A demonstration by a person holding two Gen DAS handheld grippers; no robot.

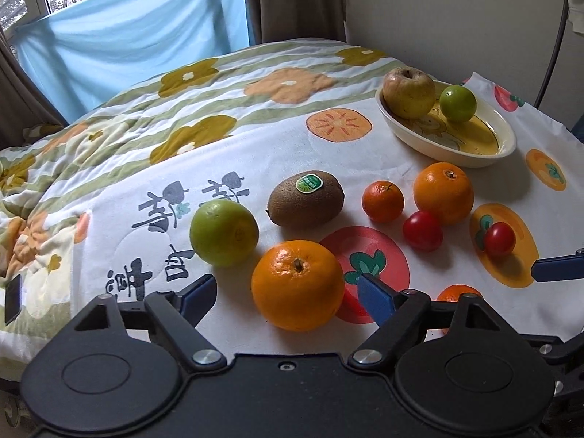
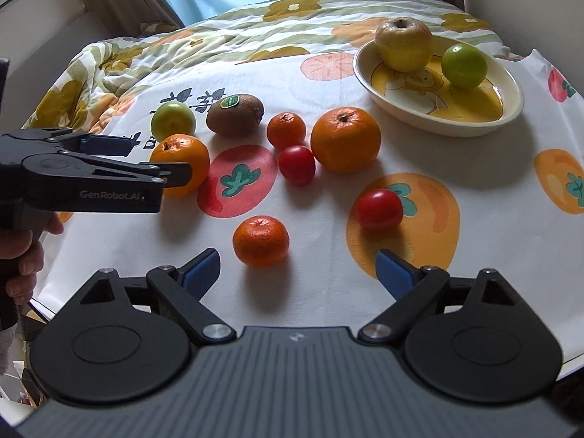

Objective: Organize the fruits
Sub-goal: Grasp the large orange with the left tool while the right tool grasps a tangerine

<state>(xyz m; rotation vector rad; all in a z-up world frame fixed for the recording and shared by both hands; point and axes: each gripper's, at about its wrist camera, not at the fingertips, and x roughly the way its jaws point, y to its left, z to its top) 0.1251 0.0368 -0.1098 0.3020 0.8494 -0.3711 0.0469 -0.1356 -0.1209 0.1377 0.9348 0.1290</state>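
Observation:
Fruits lie on a printed cloth. An oval dish at the back right holds an apple and a green fruit. My left gripper is open, its jaws on either side of a large orange. My right gripper is open just in front of a small mandarin. Also loose are a green lime, a kiwi, a second orange, another mandarin and two red tomatoes.
A flowered quilt covers the far and left side of the surface. A blue curtain and window stand behind. A wall is at the back right. The table edge runs close below my right gripper.

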